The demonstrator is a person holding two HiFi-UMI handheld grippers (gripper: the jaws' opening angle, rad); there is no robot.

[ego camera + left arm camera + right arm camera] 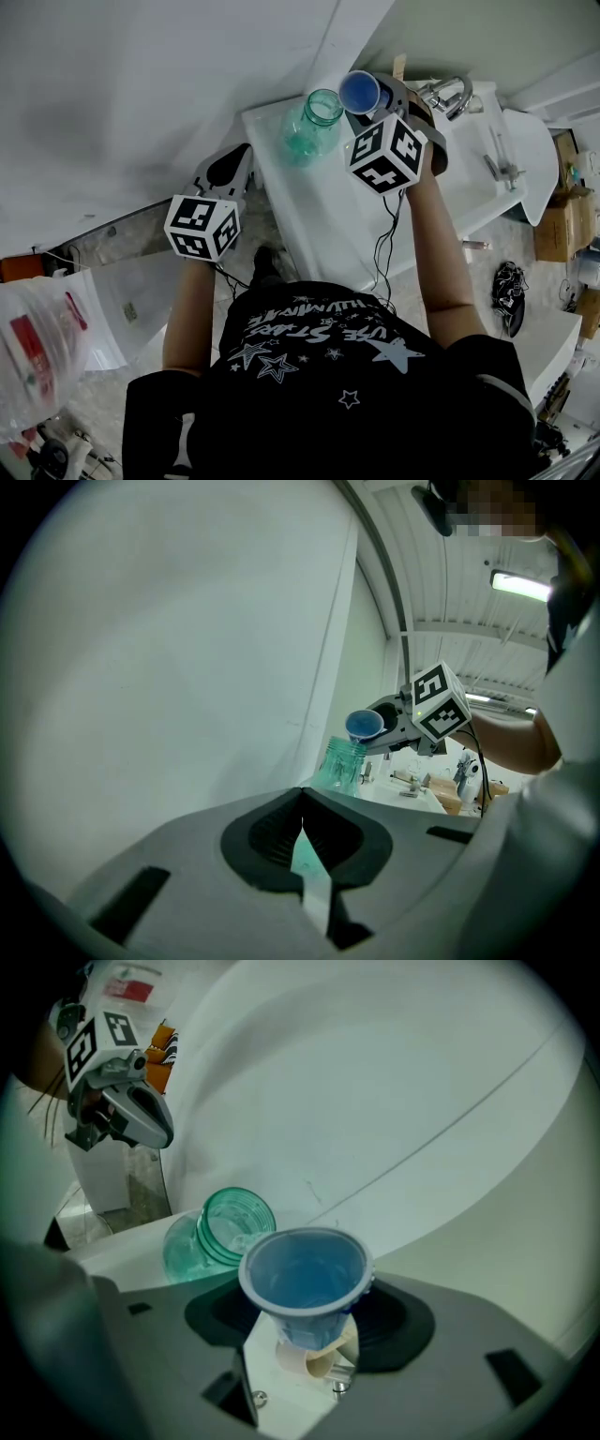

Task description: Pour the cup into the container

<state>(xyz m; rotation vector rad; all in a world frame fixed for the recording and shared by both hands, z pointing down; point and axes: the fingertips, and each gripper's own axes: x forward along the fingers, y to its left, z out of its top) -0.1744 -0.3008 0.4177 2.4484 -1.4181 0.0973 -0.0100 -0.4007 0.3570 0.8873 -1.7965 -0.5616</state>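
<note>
**Blue cup held by the jar**

Our right gripper [307, 1330] has its fingers clamped on the blue cup [304, 1277]. The cup is tipped, just beside the mouth of the green jar [217, 1229] on the white table [330, 220]. The fingers hide the cup's bottom. We cannot tell what is inside it. Our left gripper [302, 844] is off to the side, fingers together, holding nothing.

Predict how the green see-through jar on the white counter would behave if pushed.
The jar looks mostly empty, so it is probably light and easily slid. It stands upright near the counter edge, so a push might topple it off.
</note>
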